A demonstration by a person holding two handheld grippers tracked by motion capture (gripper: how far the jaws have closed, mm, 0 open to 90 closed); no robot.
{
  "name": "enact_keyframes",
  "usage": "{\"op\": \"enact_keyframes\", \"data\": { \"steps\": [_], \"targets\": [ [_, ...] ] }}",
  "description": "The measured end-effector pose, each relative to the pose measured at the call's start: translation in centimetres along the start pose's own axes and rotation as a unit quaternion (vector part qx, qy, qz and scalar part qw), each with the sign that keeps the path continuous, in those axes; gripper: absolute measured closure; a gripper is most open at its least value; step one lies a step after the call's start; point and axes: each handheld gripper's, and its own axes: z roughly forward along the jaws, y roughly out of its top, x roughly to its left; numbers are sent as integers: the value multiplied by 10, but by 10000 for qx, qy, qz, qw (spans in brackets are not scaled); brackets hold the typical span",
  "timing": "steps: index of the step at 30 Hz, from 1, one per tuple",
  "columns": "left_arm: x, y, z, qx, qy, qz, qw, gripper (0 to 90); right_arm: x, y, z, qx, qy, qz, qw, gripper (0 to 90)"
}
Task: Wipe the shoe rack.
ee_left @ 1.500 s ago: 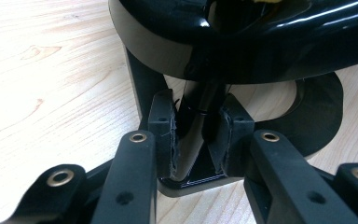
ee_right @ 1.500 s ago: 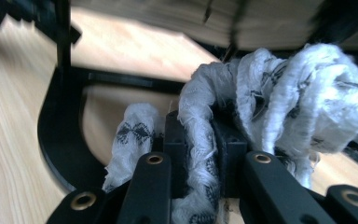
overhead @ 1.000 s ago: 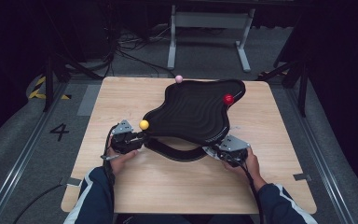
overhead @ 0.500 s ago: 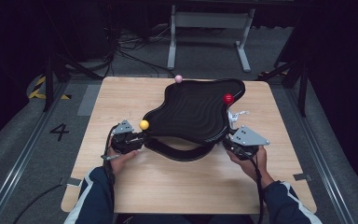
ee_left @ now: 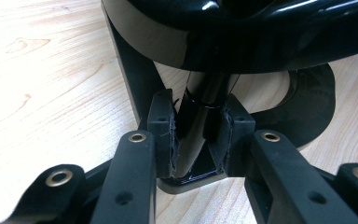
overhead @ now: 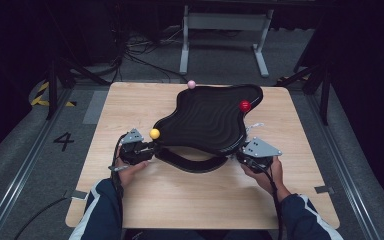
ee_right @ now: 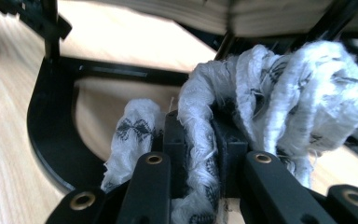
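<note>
Black wavy tray (overhead: 207,120) sits mid-table (overhead: 190,200) on a curved black stand (overhead: 190,161). Left gripper (overhead: 147,148) at the tray's near-left corner, pads (ee_left: 161,123) pinching a black post (ee_left: 200,119) of the stand (just under the yellow ball (overhead: 154,133)). Right gripper (overhead: 245,152) at the near-right edge, pads (ee_right: 175,140) pinching a frayed white cloth (ee_right: 261,98). Red ball (overhead: 244,105) far-right on the tray, pink ball (overhead: 191,84) at its far edge.

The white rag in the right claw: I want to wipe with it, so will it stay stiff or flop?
The white rag is probably floppy: it sags in loose folds around the right claw. Its frayed, woven edges suggest it is light and grips well. Pushed across the table, it would likely bunch up.
</note>
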Motion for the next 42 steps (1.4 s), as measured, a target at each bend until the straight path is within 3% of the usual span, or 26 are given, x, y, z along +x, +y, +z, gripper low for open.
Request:
{"op": "enact_keyframes", "data": {
  "steps": [4,10,16,21,26,30,35,42],
  "targets": [
    [0,0,0,-14,-12,-13,10000,712,6,-11,11,307,101,-128,9994,782],
    [0,-1,1,-12,-37,-27,10000,710,11,-24,24,618,209,-107,9978,779],
    [-1,-1,1,16,-48,-24,10000,709,13,-30,30,663,229,12,9975,772],
    [-1,-1,1,16,-64,-69,10000,705,20,-31,31,683,245,-48,9974,765],
    [-1,-2,3,1,-83,-120,9999,702,31,-28,31,618,508,-107,9967,762],
    [-1,-2,4,62,-41,-39,10000,703,40,-25,33,615,672,-220,9956,760],
    [-2,-1,4,107,16,5,9999,707,35,-27,34,664,584,-205,9959,765],
    [-2,-1,5,139,50,79,9999,710,24,-31,34,779,221,-274,9963,766]
  ]
}}
